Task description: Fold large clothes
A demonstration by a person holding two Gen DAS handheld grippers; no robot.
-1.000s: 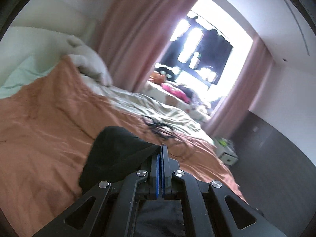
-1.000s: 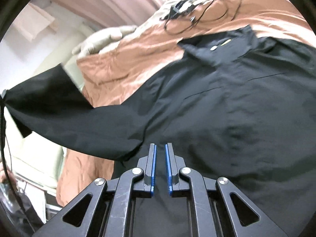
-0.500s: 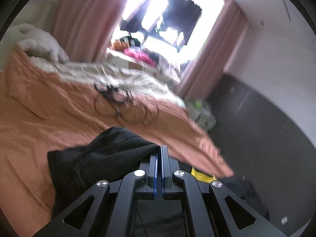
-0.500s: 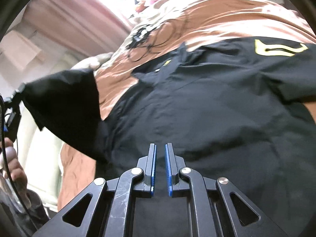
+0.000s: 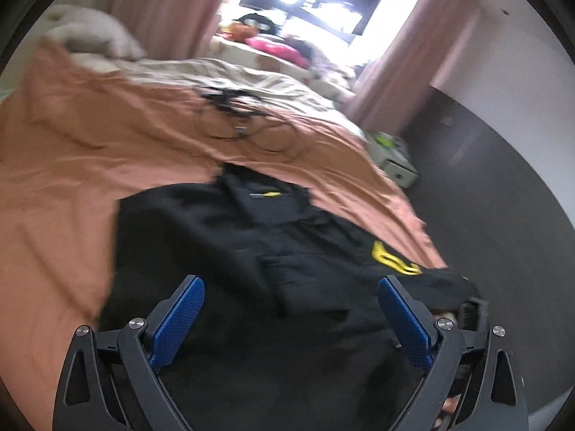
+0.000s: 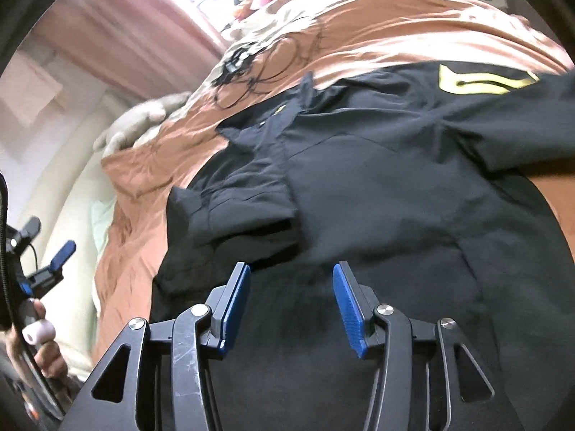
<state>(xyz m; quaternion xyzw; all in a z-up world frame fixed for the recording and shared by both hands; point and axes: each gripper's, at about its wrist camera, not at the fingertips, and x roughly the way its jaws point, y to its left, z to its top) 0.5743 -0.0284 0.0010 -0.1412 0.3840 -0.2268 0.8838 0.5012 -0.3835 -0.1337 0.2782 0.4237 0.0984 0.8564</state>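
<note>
The left gripper (image 5: 291, 318) hangs above the near part of a black shirt (image 5: 273, 244), pointing forward and down along the bed (image 5: 90, 151), its blue pads (image 5: 178, 319) spread wide with nothing between them. The right gripper (image 6: 291, 300) sits low over the same black shirt (image 6: 377, 186), angled up its length toward the collar, its jaws parted to a moderate gap and likewise empty. The shirt lies spread on the orange bedspread (image 6: 377, 32), collar away from both cameras, one short sleeve folded inward across the body on the left side in the right wrist view, and a yellow emblem (image 6: 485, 80) showing on the other sleeve. A tangle of black cable (image 5: 237, 115) rests on the bed beyond the collar.
</note>
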